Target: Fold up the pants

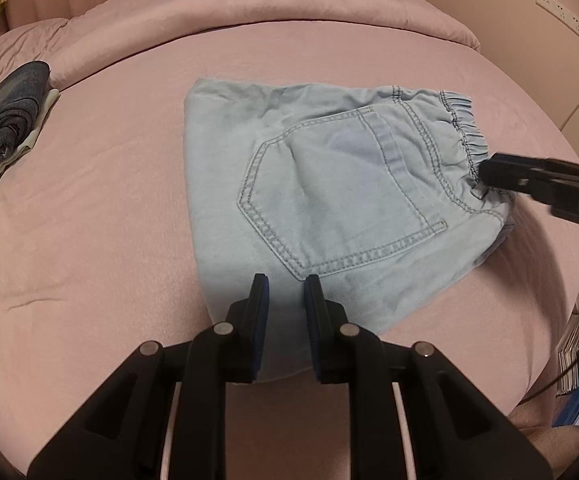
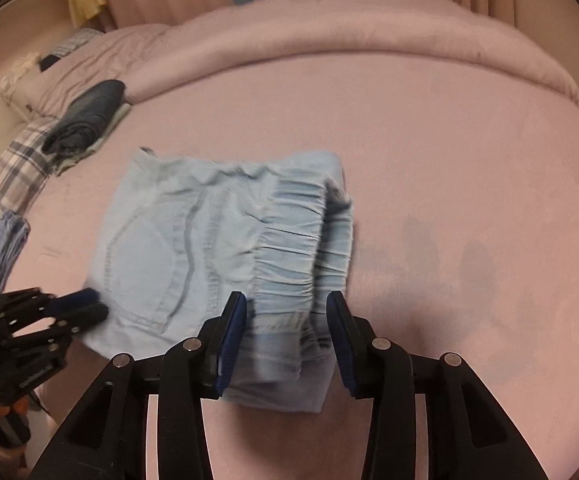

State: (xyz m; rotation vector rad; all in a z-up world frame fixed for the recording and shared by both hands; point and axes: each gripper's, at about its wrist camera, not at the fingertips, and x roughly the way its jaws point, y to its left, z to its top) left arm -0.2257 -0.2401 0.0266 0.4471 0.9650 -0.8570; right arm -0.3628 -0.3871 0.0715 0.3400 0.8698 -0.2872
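Note:
Light blue denim pants point(image 1: 329, 184) lie folded into a compact rectangle on the pink bed sheet point(image 1: 89, 220), back pocket up and elastic waistband to the right. My left gripper point(image 1: 285, 280) is closed on the near edge of the fold, and the cloth fills the narrow gap between its blue pads. In the right wrist view it point(image 2: 95, 304) pinches the pants' point(image 2: 193, 240) left corner. My right gripper point(image 2: 285, 300) straddles the gathered waistband with its jaws apart, and there is a gap beside the right pad. In the left wrist view it point(image 1: 485, 172) reaches in at the waistband.
A stack of dark folded clothes point(image 1: 5, 120) point(image 2: 85, 120) sits at the far left of the bed. A rolled pink duvet point(image 1: 249, 20) runs along the far side. Plaid cloth point(image 2: 9, 172) and another pale blue garment point(image 2: 5, 240) lie at the left edge.

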